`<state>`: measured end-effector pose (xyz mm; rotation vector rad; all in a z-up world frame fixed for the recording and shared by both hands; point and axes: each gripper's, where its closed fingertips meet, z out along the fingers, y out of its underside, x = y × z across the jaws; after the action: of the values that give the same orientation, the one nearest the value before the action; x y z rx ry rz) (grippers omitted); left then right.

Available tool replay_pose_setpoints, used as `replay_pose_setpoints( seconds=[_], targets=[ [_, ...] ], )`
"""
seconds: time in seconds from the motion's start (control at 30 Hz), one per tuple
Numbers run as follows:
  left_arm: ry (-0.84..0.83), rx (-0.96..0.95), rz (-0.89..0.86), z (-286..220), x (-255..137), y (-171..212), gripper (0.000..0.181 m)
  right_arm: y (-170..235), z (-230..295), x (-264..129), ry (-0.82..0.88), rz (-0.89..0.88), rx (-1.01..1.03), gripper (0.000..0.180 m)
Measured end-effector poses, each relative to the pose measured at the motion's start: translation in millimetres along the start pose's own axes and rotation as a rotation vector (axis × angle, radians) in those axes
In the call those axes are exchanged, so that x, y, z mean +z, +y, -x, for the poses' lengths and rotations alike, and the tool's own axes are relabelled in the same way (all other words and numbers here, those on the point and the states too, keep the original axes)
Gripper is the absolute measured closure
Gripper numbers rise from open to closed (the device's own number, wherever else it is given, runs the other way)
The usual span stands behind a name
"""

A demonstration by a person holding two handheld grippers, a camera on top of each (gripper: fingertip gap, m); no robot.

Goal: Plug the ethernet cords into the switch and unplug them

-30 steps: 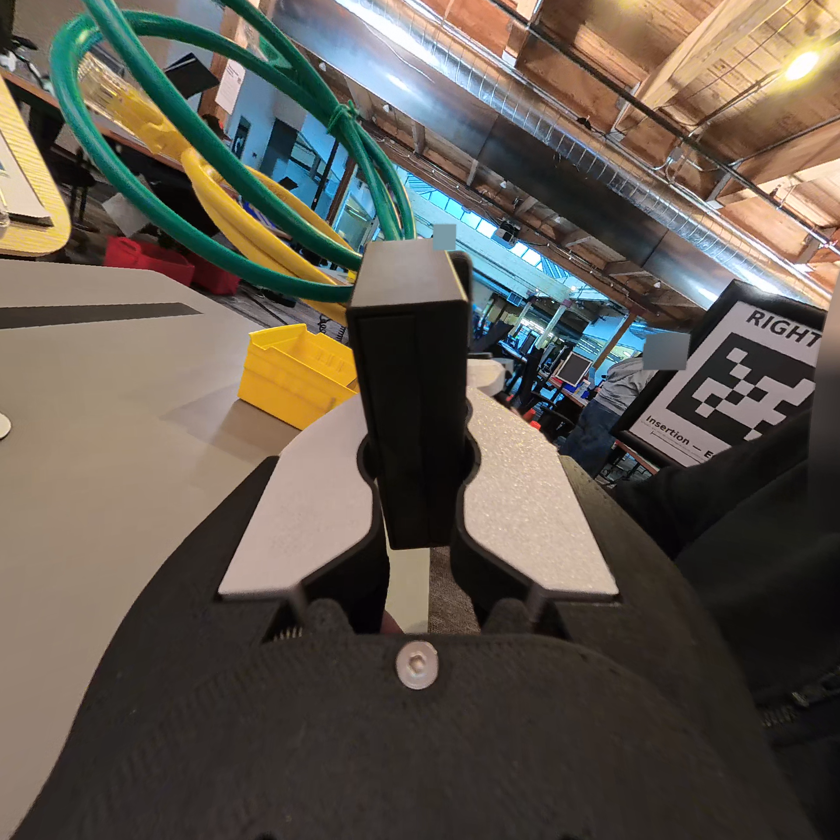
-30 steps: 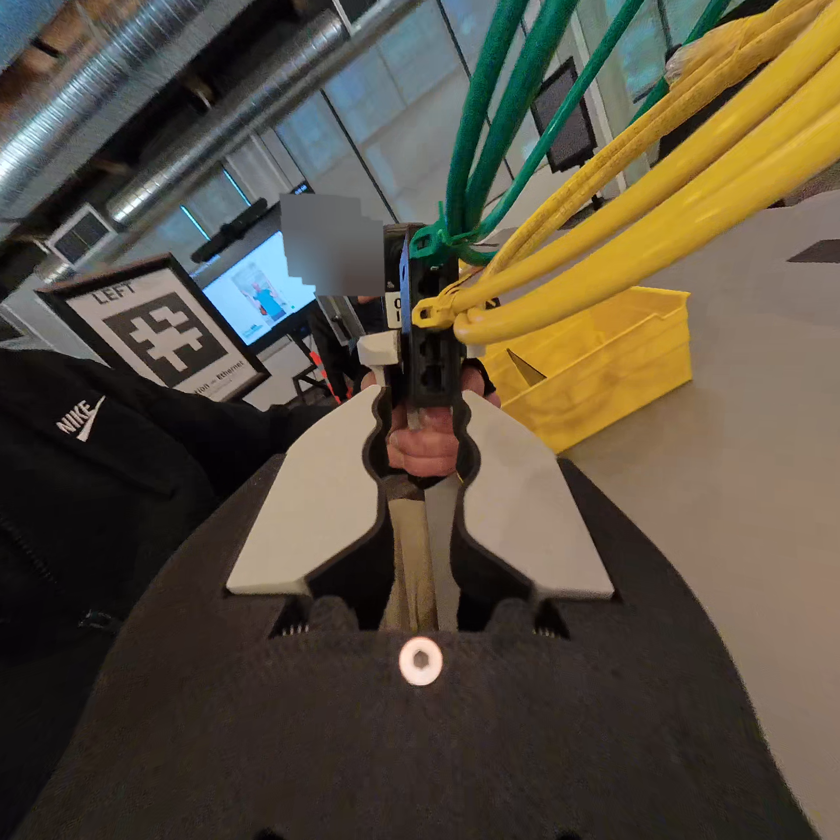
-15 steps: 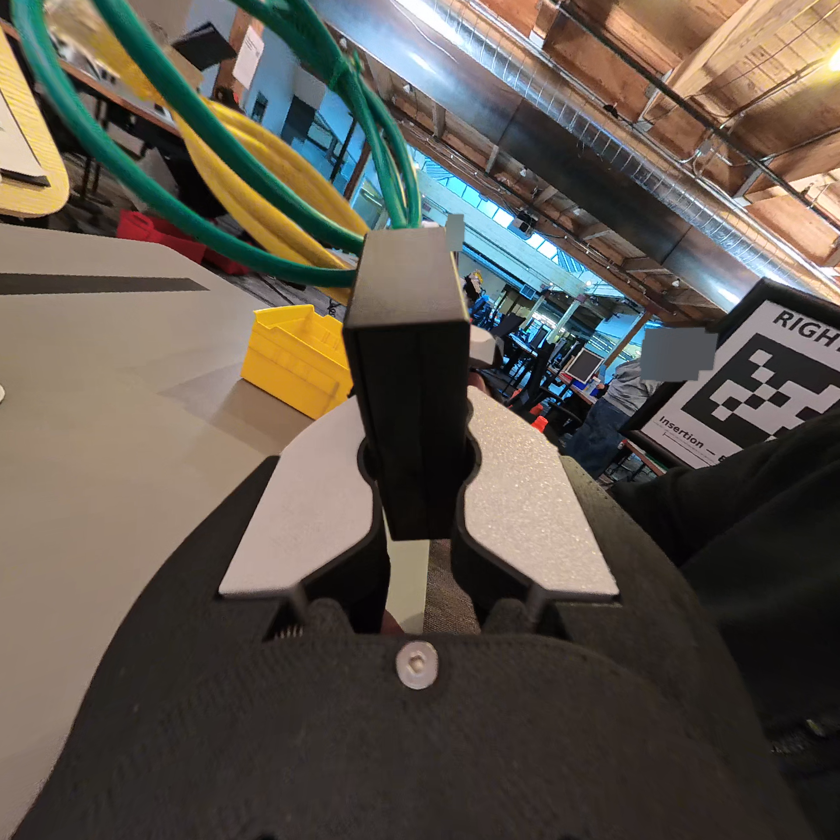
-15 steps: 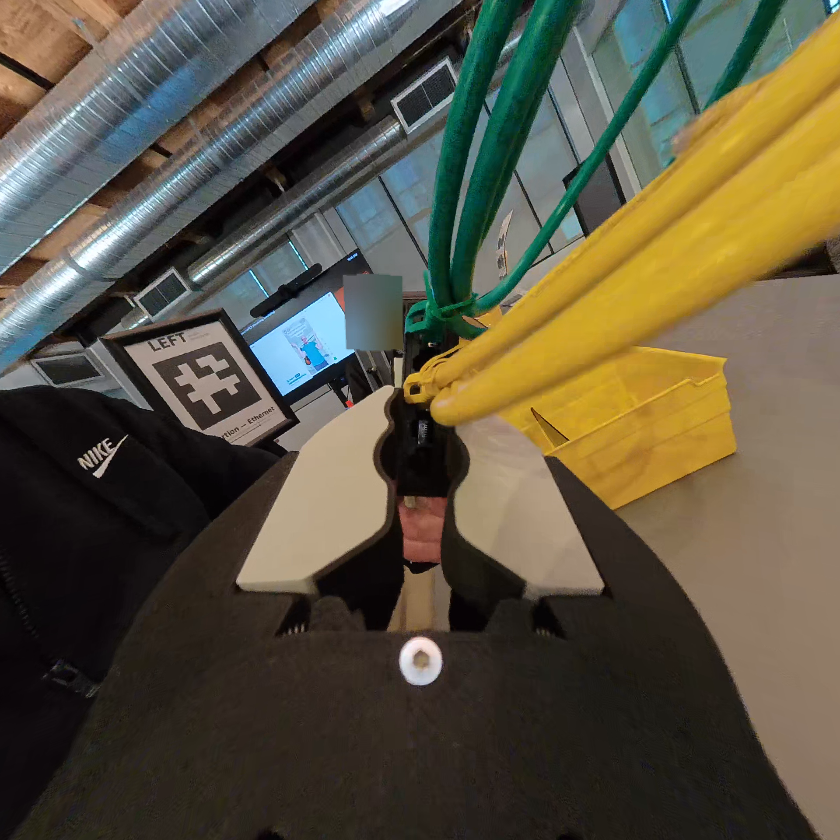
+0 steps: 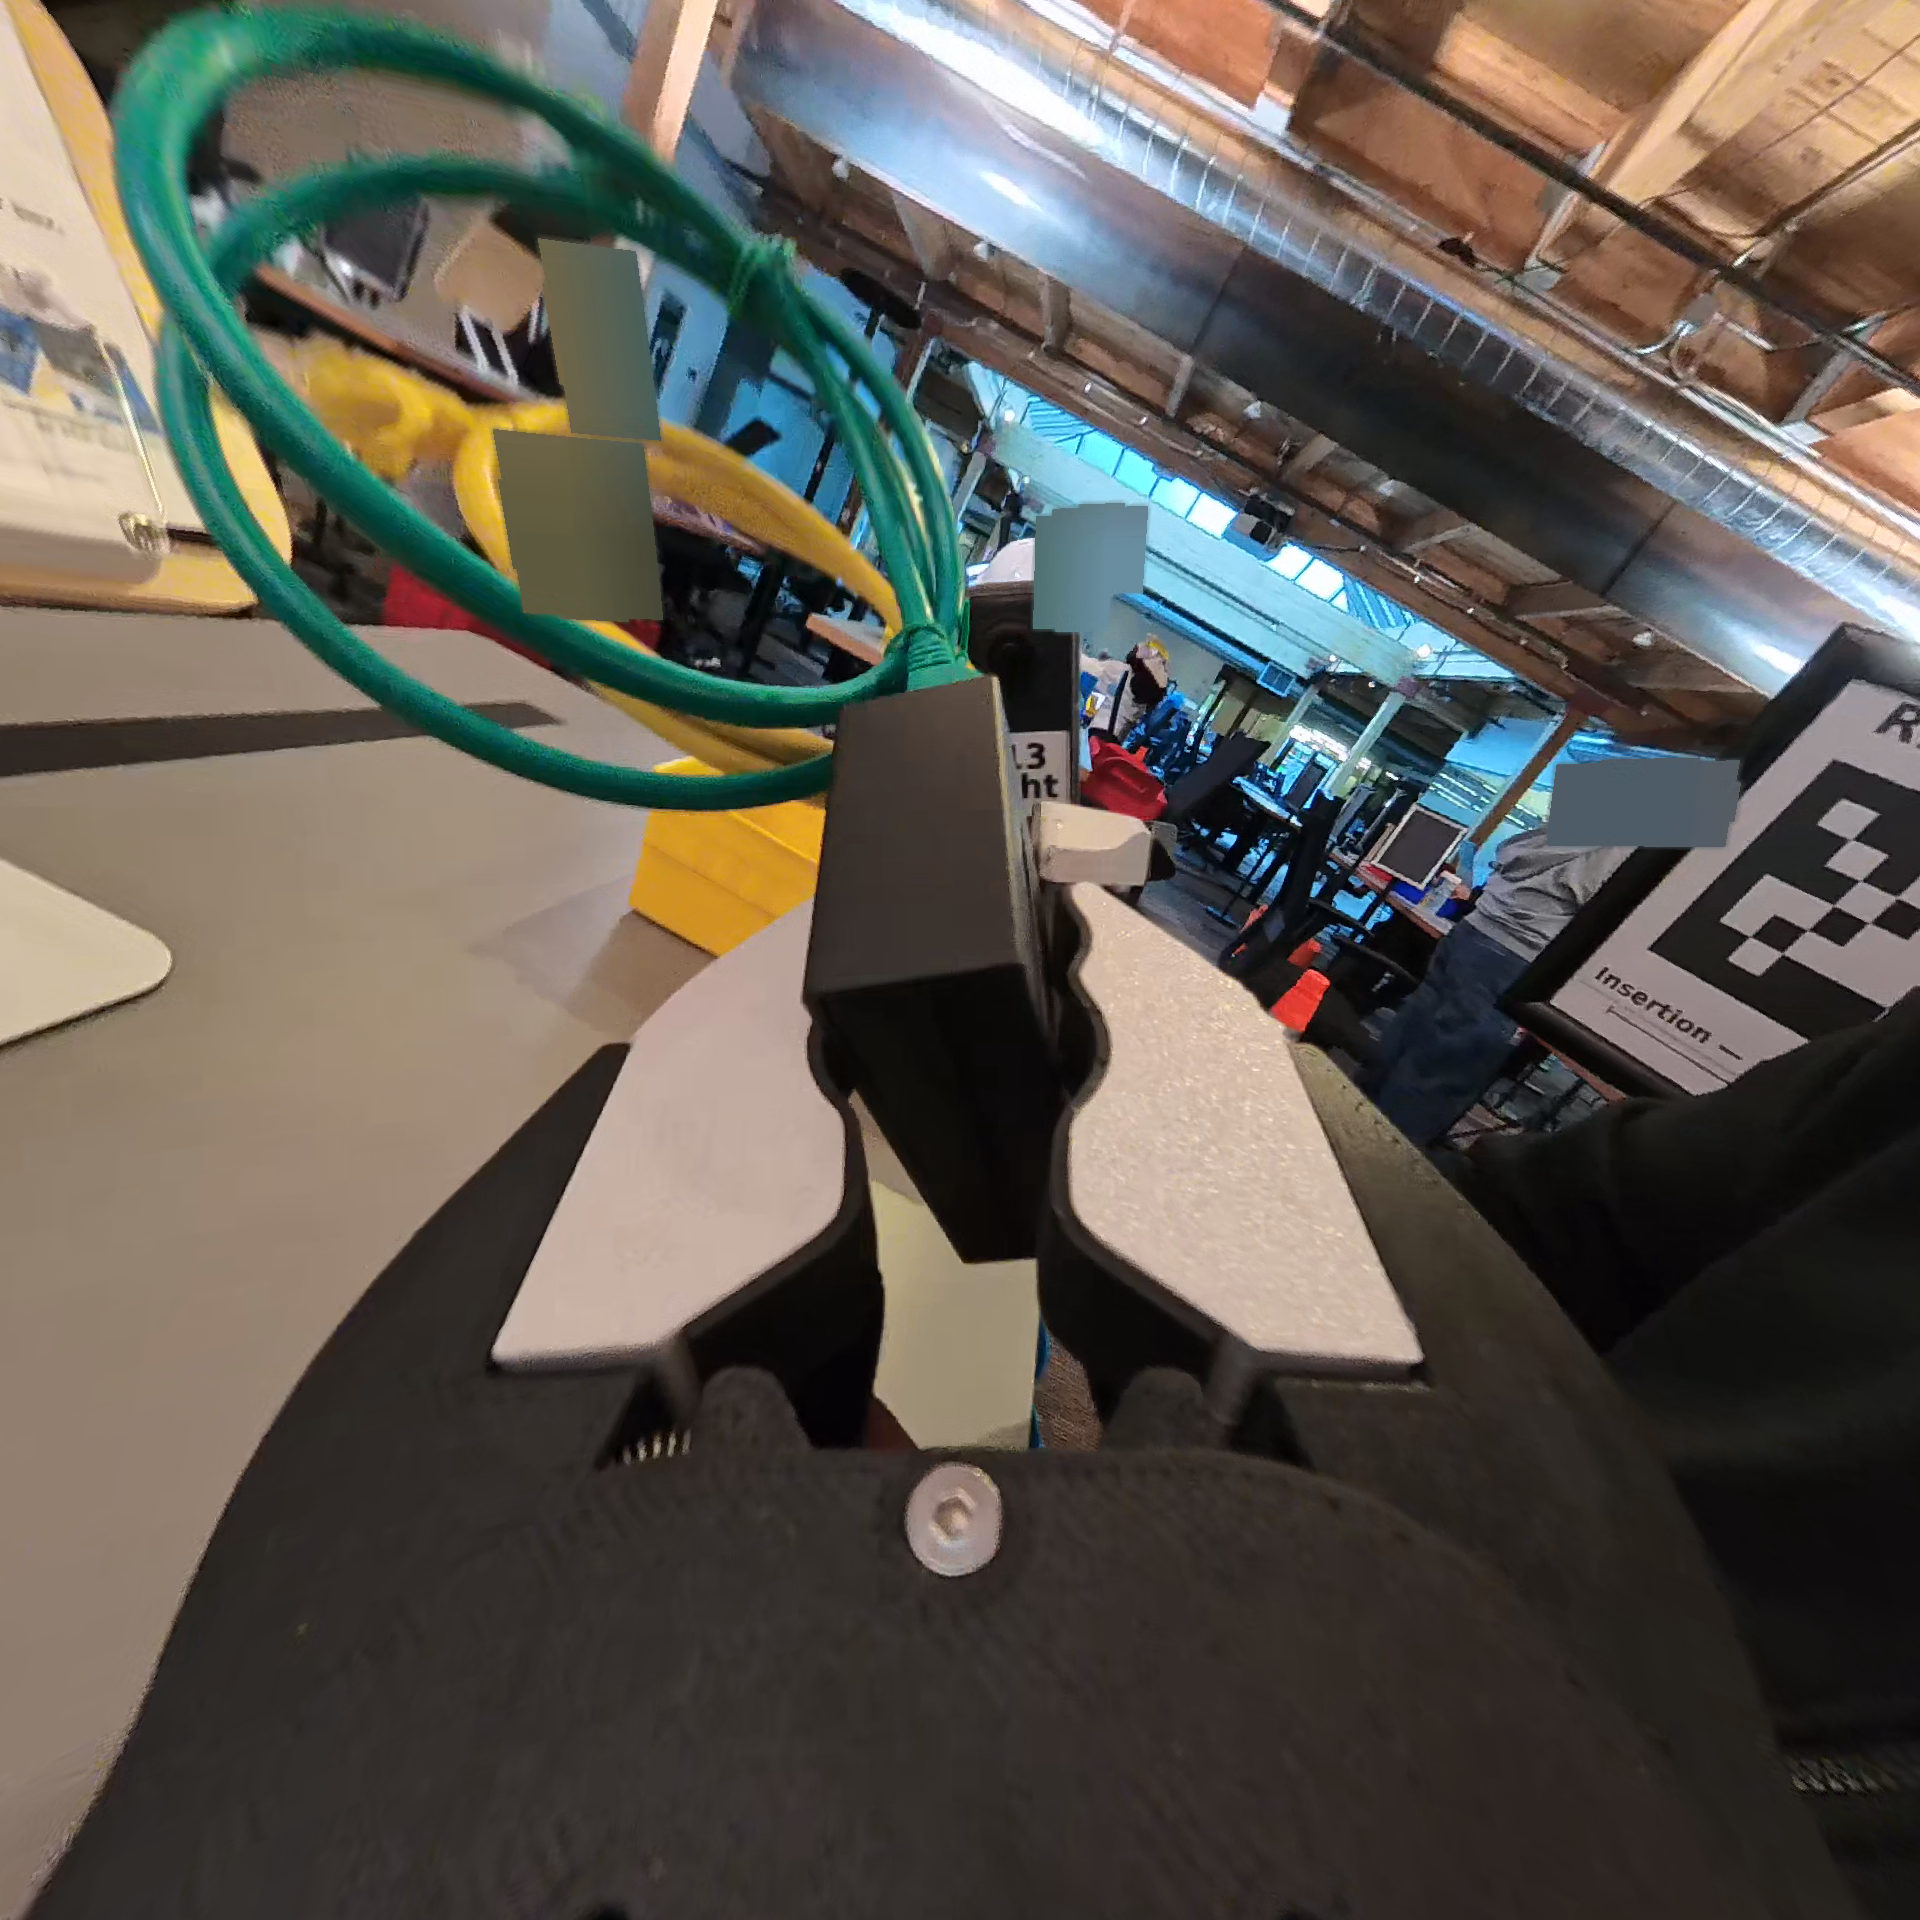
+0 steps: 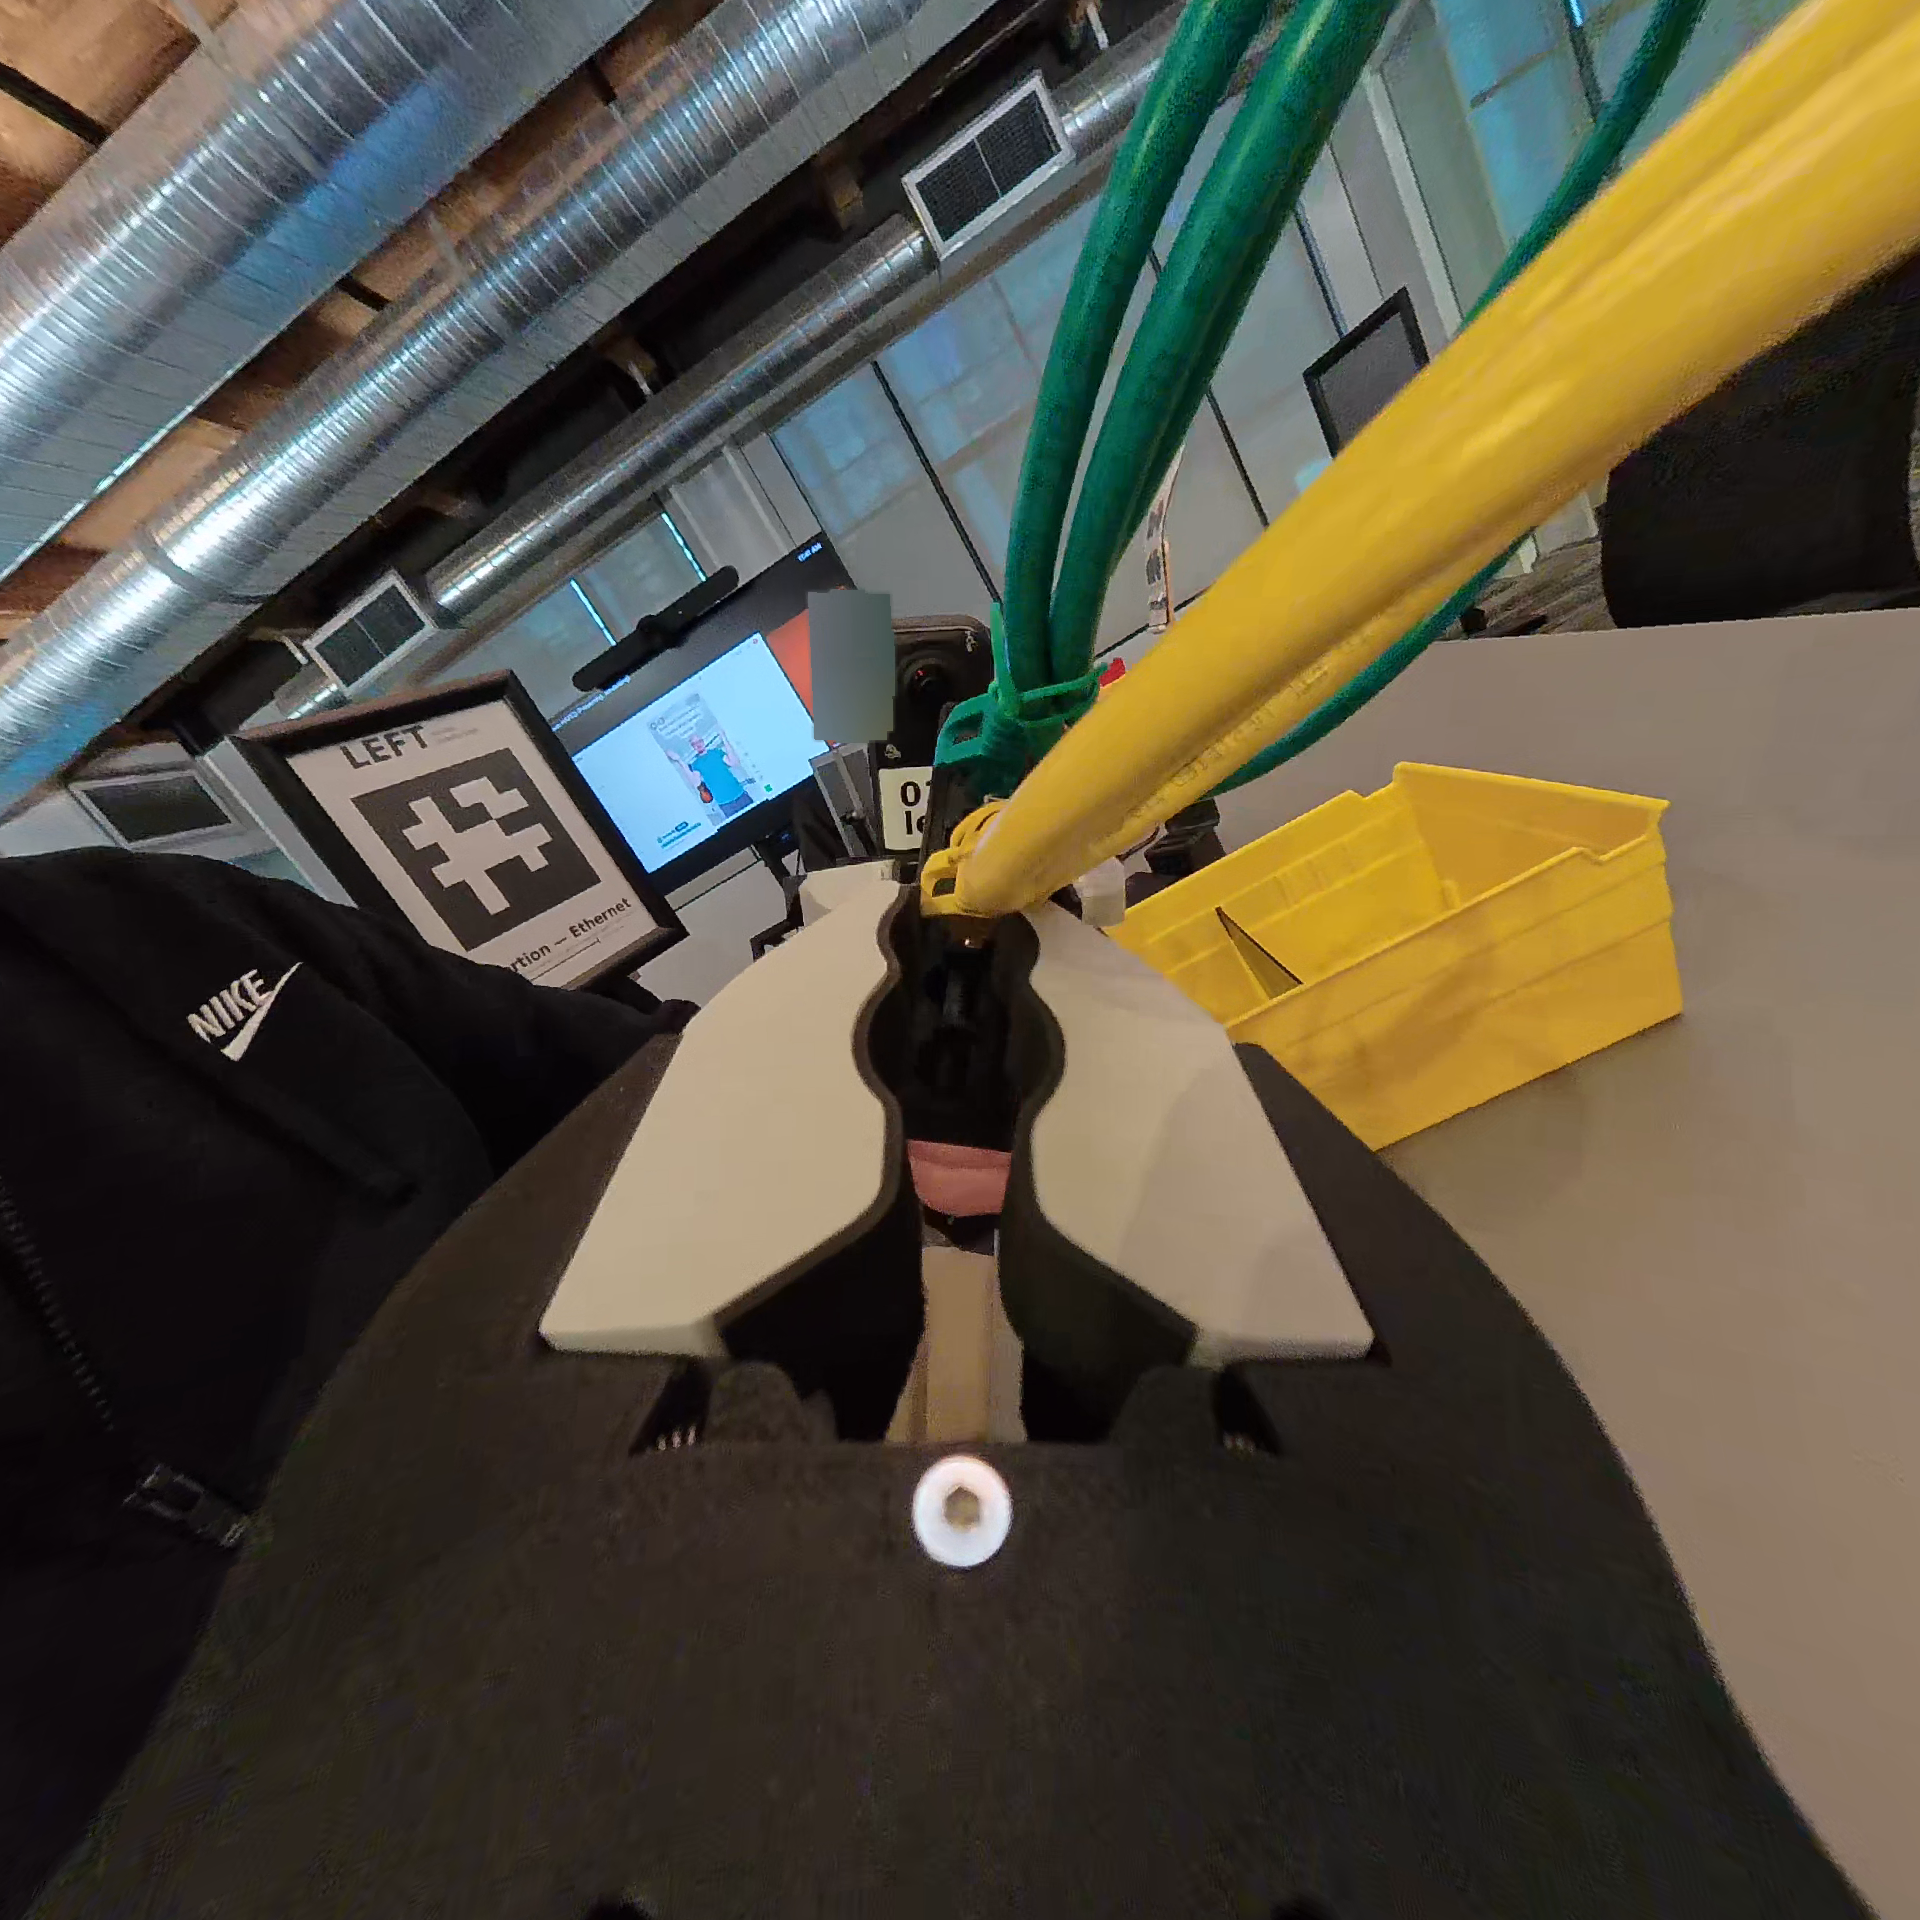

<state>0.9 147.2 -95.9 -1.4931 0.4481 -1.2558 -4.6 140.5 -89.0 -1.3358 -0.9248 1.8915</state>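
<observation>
My left gripper (image 5: 935,935) is shut on a black switch (image 5: 914,862) and holds it upright above the table. A green cord (image 5: 436,582) is plugged in near the switch's top and loops up to the left. A yellow cord (image 5: 727,468) loops behind it. In the right wrist view the green plug (image 6: 977,727) sits above the yellow plug (image 6: 951,883) on the switch's port face. My right gripper (image 6: 966,904) faces that port side, jaws a narrow gap apart, tips on either side of the yellow plug. One of its fingers (image 5: 1091,857) shows beside the switch in the left wrist view.
A yellow bin (image 6: 1455,935) stands on the grey table (image 6: 1714,1247), just behind the switch, and it also shows in the left wrist view (image 5: 717,873). Framed marker signs (image 6: 468,831) (image 5: 1818,894) stand at the table's edge. A person's black sleeve (image 6: 208,1143) is close by. Only a small space, under 4 cm, lies between the two pairs of fingers.
My right gripper has moved in towards the switch until its tips flank the yellow plug. The switch has turned a little in the left gripper, and the cord loops have swung.
</observation>
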Motion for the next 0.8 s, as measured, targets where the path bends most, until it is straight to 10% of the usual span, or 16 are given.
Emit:
replay_pose_setpoints(
  seconds=[0.8],
  targets=[
    [-0.065,0.006,0.005,6.6,1.8,4.0,0.151,-1.5,-13.4,-4.0,0.109,0.041,-0.151,0.165]
  ],
)
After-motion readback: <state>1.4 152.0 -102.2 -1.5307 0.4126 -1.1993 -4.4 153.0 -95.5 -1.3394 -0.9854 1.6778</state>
